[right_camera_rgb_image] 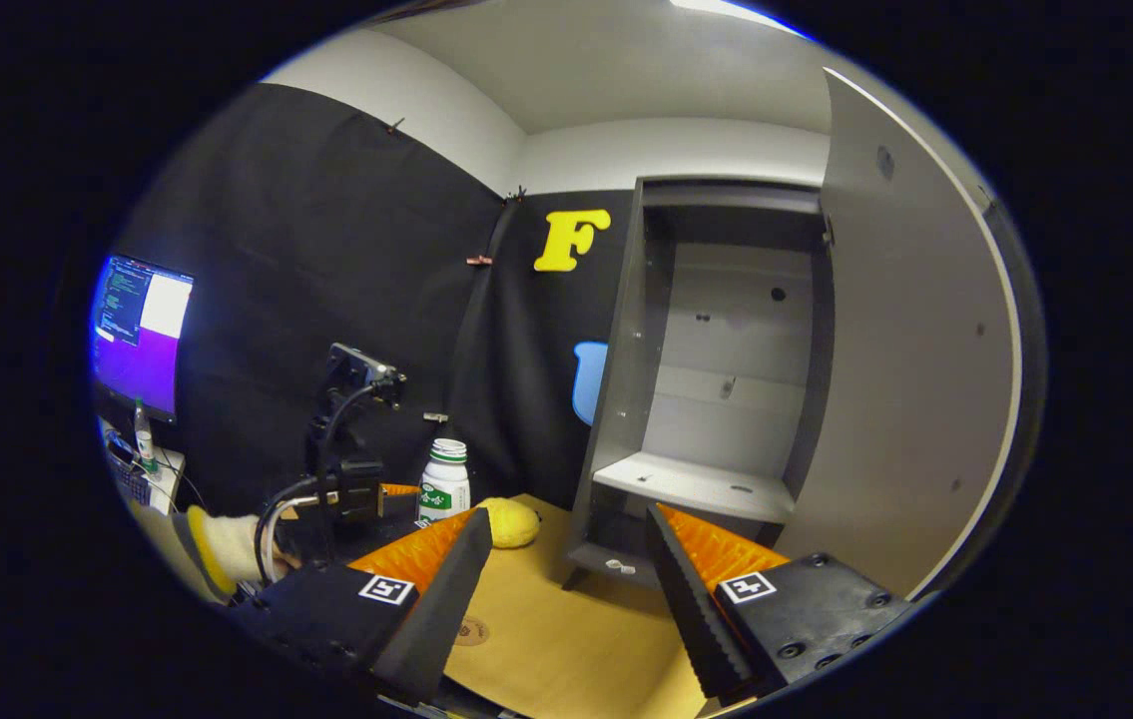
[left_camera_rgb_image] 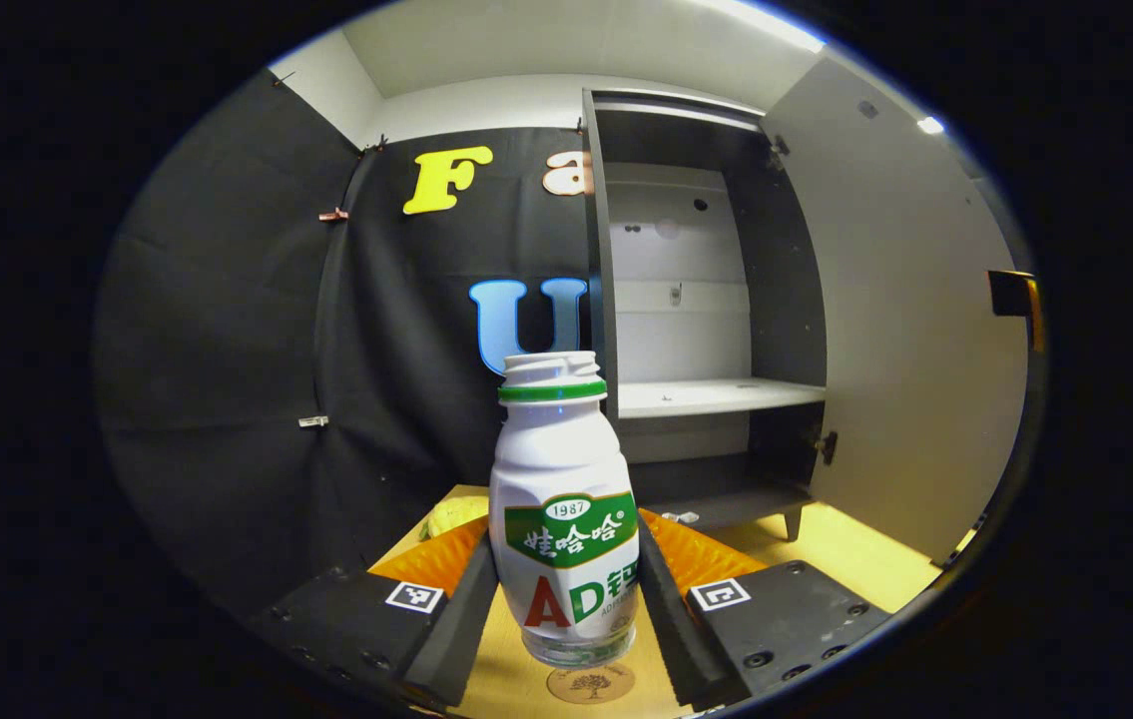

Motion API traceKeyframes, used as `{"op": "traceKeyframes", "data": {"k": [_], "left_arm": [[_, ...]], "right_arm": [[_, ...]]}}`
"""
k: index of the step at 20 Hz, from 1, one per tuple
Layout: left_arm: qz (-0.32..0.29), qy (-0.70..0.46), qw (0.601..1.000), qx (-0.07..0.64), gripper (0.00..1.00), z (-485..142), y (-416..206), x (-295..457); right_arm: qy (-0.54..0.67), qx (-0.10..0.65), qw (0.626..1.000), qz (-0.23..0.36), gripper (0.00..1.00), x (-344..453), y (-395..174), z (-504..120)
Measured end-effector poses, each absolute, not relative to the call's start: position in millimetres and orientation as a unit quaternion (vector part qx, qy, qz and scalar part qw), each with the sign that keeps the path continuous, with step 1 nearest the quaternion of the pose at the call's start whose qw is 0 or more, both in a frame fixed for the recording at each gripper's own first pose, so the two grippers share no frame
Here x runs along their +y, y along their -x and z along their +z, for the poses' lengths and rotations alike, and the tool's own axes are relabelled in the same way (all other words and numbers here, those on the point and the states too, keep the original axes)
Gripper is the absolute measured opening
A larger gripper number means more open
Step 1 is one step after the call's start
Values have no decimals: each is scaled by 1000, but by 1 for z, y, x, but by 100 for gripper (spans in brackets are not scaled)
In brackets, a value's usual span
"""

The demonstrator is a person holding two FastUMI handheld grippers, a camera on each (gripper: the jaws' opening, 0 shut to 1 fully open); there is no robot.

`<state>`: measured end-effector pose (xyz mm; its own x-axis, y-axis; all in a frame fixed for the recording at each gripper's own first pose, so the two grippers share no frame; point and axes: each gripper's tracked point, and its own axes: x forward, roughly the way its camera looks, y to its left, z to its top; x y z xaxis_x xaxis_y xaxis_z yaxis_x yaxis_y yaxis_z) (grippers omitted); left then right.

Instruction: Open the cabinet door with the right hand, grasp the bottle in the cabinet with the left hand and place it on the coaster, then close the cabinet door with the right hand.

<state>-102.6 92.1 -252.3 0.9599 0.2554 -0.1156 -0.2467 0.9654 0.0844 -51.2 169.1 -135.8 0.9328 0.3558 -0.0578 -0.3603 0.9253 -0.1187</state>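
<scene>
A white bottle (left_camera_rgb_image: 566, 519) with a green band and label stands upright between my left gripper's (left_camera_rgb_image: 566, 559) fingers, which are shut on its body. It hangs a little above the round brown coaster (left_camera_rgb_image: 590, 683) on the wooden table. The grey cabinet (left_camera_rgb_image: 706, 300) stands behind with its door (left_camera_rgb_image: 905, 350) swung wide to the right and a bare shelf (left_camera_rgb_image: 716, 394). In the right gripper view my right gripper (right_camera_rgb_image: 566, 589) is open with nothing in it, facing the cabinet (right_camera_rgb_image: 716, 399) and its door (right_camera_rgb_image: 915, 399). To its left are the left gripper (right_camera_rgb_image: 351, 494), the bottle (right_camera_rgb_image: 444, 484) and the coaster (right_camera_rgb_image: 471, 630).
A yellow soft object (right_camera_rgb_image: 509, 522) lies on the wooden table (right_camera_rgb_image: 576, 639) by the cabinet's left side, also as the yellow object (left_camera_rgb_image: 451, 514). A sleeved hand (right_camera_rgb_image: 217, 549) holds the left gripper. A lit monitor (right_camera_rgb_image: 142, 335) stands at far left.
</scene>
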Motion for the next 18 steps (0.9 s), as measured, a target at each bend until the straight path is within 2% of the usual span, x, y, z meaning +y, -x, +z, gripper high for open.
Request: {"op": "traceKeyframes", "data": {"k": [6,10,14,18], "left_arm": [[102,-45,991,75,76,-356,93,94],[105,-41,990,79,76,-409,83,91],[111,-64,988,80,76,-436,86,81],[112,-89,988,61,76,-432,80,73]], "right_arm": [[66,54,987,138,95,163,13,-224],[71,79,986,129,95,157,3,-271],[83,85,984,136,95,156,-2,-282],[81,87,982,144,95,153,-7,-282]]}}
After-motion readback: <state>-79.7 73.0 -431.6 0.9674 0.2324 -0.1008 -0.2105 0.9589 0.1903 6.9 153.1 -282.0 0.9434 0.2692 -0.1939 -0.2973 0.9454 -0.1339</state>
